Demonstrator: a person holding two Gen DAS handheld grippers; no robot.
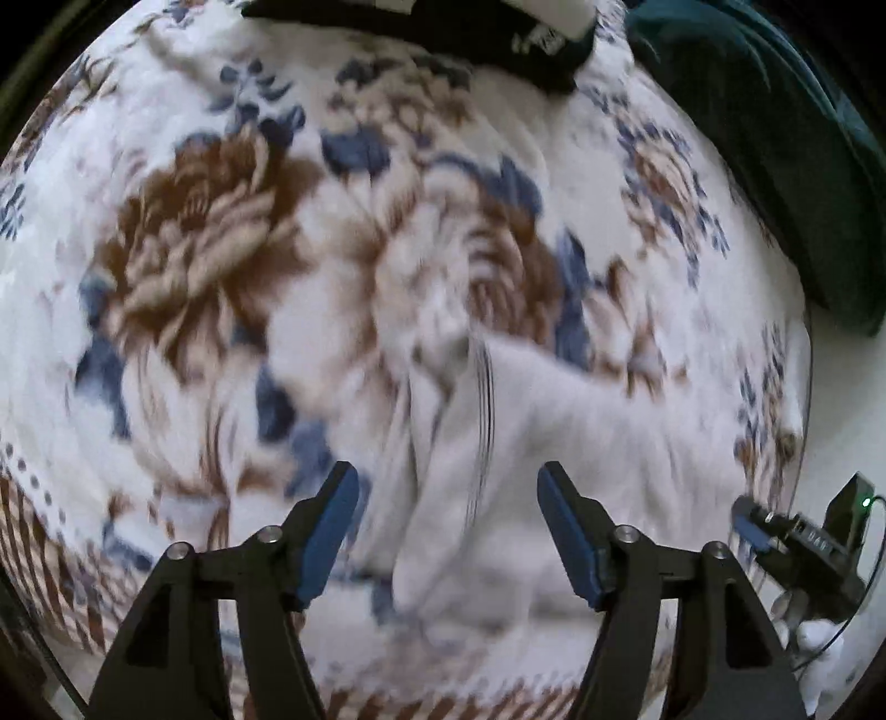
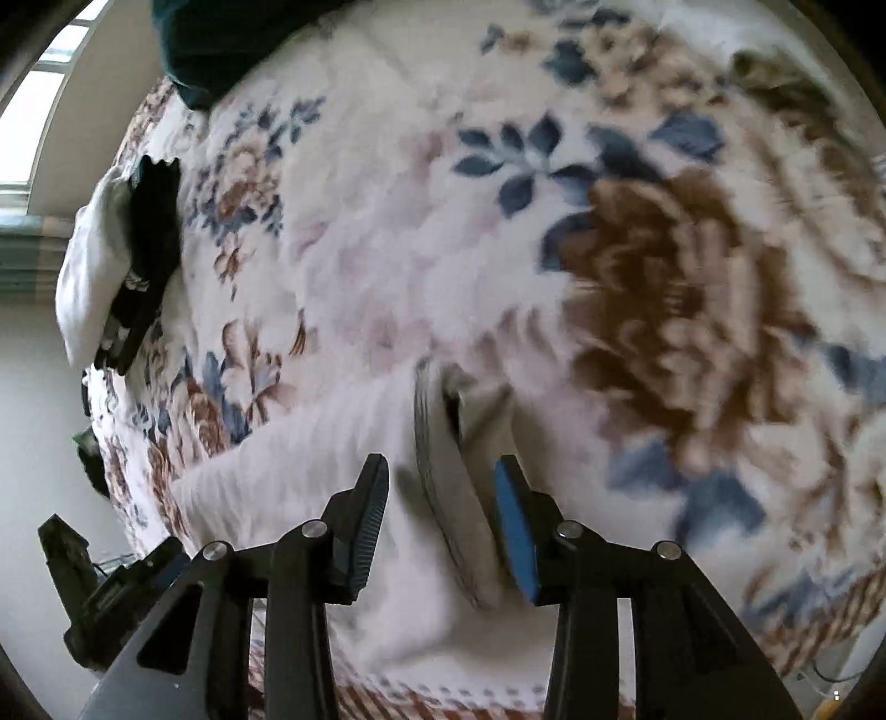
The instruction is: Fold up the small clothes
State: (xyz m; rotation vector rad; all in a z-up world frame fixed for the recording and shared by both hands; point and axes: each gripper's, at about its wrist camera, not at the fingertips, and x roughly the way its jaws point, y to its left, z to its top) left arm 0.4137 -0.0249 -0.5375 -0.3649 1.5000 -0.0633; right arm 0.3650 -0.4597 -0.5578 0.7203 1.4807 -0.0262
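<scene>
A small white garment (image 1: 498,443) with thin dark stripes at one edge lies crumpled on a floral blanket (image 1: 221,221). My left gripper (image 1: 448,487) is open just above it, one finger on each side, holding nothing. In the right wrist view the same white ribbed garment (image 2: 332,443) has a grey banded edge (image 2: 454,498). My right gripper (image 2: 440,476) stands partly open around that grey edge, which touches the blue pad (image 2: 515,520). The right gripper also shows at the left wrist view's right edge (image 1: 775,531). Both views are blurred by motion.
A stack of folded black and white clothes (image 2: 122,260) lies at the blanket's far side; it also shows in the left wrist view (image 1: 498,39). A dark green cloth (image 1: 775,138) lies along one blanket edge. The bed's edge and floor (image 2: 39,415) are close by.
</scene>
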